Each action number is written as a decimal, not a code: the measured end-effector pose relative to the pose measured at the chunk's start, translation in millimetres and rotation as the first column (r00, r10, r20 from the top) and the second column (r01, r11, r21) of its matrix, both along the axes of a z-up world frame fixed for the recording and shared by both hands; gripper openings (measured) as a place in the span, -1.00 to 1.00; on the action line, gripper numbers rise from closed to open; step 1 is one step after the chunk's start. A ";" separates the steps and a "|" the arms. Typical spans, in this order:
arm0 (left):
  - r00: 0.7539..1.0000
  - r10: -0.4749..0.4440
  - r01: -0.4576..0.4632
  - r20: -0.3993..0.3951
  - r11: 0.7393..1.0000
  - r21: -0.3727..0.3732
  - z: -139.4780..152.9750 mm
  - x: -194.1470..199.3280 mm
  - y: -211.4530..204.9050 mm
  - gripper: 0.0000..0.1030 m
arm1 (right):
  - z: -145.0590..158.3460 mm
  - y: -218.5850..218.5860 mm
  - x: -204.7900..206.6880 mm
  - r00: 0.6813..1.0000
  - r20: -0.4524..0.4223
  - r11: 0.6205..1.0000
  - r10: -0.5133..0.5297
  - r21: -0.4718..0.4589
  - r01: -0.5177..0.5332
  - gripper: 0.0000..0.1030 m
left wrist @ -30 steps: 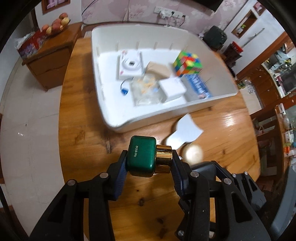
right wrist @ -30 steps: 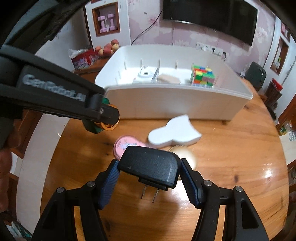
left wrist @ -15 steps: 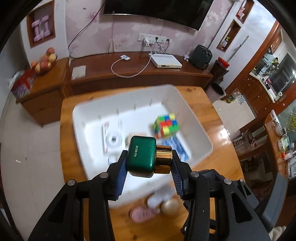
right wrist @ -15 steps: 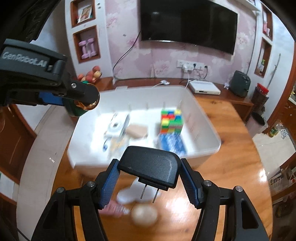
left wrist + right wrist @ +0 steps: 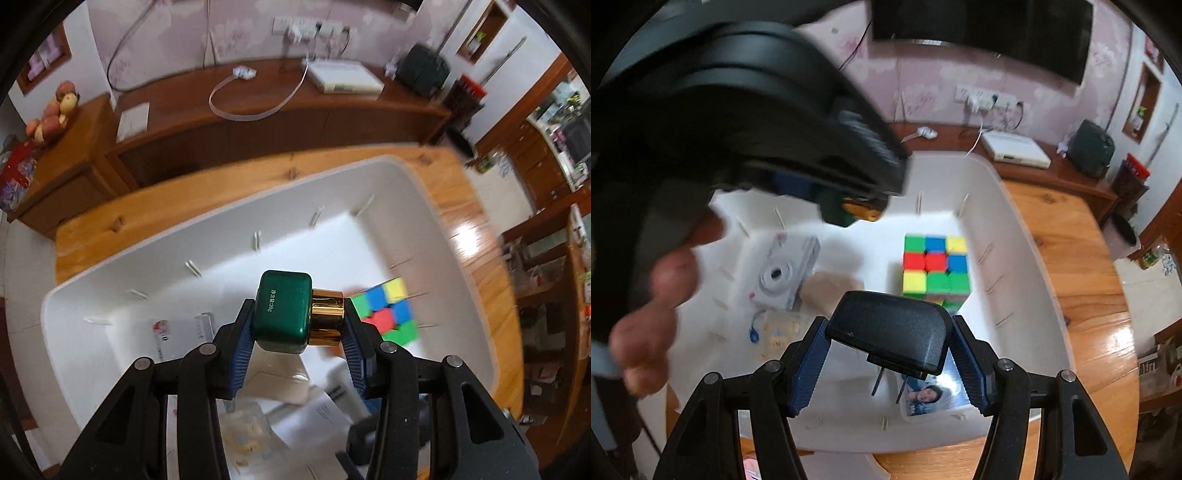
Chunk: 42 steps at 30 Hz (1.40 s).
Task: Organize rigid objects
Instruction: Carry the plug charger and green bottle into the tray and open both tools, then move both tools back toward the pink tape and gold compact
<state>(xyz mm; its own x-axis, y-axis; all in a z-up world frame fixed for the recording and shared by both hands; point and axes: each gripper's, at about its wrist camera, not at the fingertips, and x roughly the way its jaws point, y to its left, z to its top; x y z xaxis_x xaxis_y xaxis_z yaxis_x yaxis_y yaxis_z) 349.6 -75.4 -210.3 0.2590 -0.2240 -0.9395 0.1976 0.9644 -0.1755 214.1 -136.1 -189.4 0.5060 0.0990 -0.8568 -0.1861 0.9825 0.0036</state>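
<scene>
My left gripper [image 5: 295,343] is shut on a green bottle with a gold cap [image 5: 291,314], held over the inside of the white bin [image 5: 236,236]. My right gripper [image 5: 888,354] is shut on a black plug adapter [image 5: 890,328] with its two prongs pointing down, above the bin's near part [image 5: 1015,236]. In the right wrist view the left gripper [image 5: 849,201] and the hand holding it fill the upper left, blurred, with the green bottle [image 5: 833,212] between its fingers. A colourful puzzle cube [image 5: 936,271] stands in the bin.
The bin also holds a white camera [image 5: 785,275], a tan block [image 5: 831,286], a clear packet [image 5: 777,332] and a blue printed pack [image 5: 932,397]. The bin sits on a round wooden table [image 5: 1082,280]. A wooden sideboard [image 5: 258,122] runs along the wall behind.
Both grippers have travelled from over the table's near side to above the bin, each keeping its grip. The left one went farther in and now crosses the right wrist view.
</scene>
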 end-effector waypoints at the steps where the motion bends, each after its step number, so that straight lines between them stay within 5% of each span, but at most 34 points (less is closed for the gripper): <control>1: 1.000 -0.003 0.003 -0.022 1.000 0.006 -9.2 3.5 -1.3 -0.08 | -4.2 1.2 0.4 1.000 -0.010 1.000 0.004 -0.008 -0.004 0.27; 10: 0.995 0.023 -0.017 -0.092 0.998 0.064 -32.4 14.6 -6.0 -0.08 | -22.2 7.4 2.4 0.995 -0.092 0.998 0.043 -0.037 -0.047 0.28; 15: 0.996 0.015 -0.011 -0.089 0.999 0.040 -19.6 9.3 -8.5 0.19 | -22.2 7.1 -0.8 0.991 -0.124 0.999 0.046 -0.022 -0.050 0.30; 32: 0.996 -0.039 0.045 0.077 0.995 -0.086 104.8 -66.3 -0.9 0.20 | 65.4 -17.8 -61.6 0.999 0.042 0.999 0.012 0.041 -0.014 0.32; 37: 0.986 -0.055 0.074 0.160 0.990 -0.117 145.9 -104.5 10.6 0.37 | 92.8 -29.9 -84.3 0.995 0.101 0.999 -0.008 0.054 0.003 0.32; 42: 0.973 -0.063 0.093 0.221 0.987 -0.129 171.3 -139.9 23.2 0.40 | 114.4 -36.9 -112.7 0.989 0.146 0.999 -0.014 0.051 0.007 0.48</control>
